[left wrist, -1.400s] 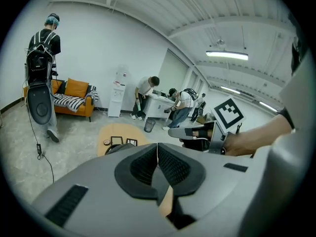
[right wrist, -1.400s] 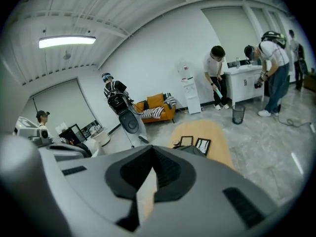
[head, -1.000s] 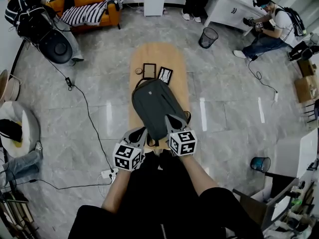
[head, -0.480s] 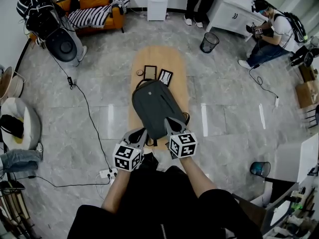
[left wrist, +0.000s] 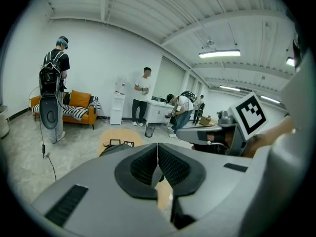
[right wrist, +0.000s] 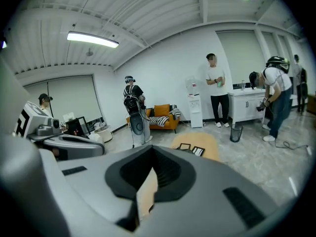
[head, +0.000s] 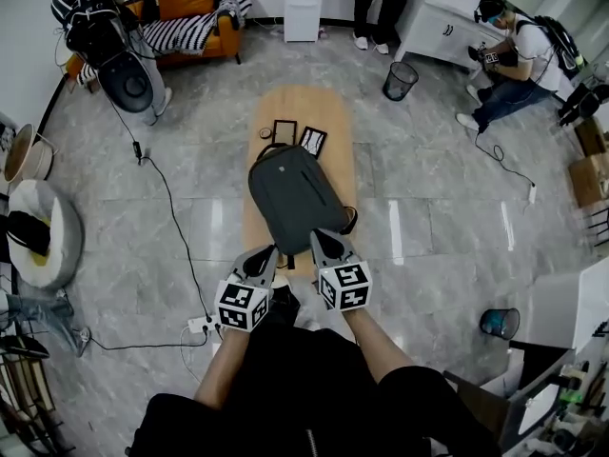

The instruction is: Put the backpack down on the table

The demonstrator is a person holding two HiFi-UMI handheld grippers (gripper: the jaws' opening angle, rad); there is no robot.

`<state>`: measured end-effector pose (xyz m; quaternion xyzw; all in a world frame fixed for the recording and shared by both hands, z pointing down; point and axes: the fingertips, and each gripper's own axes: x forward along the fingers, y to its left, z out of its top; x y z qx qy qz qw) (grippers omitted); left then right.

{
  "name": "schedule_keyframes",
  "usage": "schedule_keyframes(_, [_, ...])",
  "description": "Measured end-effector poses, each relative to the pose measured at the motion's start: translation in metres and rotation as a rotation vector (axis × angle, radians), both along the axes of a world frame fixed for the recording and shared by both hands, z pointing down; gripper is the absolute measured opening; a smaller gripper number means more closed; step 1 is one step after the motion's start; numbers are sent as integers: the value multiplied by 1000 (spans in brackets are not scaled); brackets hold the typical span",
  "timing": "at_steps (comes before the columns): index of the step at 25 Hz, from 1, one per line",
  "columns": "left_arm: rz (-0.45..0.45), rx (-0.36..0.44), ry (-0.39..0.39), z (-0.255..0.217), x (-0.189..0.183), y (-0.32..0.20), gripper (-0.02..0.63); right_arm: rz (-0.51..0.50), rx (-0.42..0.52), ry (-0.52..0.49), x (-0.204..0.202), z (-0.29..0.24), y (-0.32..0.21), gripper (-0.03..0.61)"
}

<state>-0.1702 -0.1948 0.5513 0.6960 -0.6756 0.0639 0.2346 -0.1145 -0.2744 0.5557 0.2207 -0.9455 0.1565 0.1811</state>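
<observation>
A dark grey backpack lies lengthwise over the oval wooden table, its top handle pointing away from me. In the head view my left gripper and right gripper reach side by side to its near edge, and the bag hides their fingertips. My left gripper has its pads pressed together in the left gripper view. There the bag's top peeks over the gripper body. The right gripper is likewise shut in its own view, with only a thin wedge of table showing lower down.
Two small picture frames and a small round object sit on the table's far half, just past the bag. A cable and power strip lie on the floor at left. Several people stand round the room's edges.
The backpack looks slightly smaller against the table than a second ago, as if lower. Both grippers have shifted a little left and back with it.
</observation>
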Motion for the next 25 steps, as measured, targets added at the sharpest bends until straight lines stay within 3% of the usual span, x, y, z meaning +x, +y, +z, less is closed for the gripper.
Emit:
schedule_keyframes(12, [15,20,-42,-13,77,46,15,5,27,-48,76,-29,56,11])
schedule_keyframes(25, [-5,34,-59,-16,120,96,15,22,79,-52,127,-33,108,9])
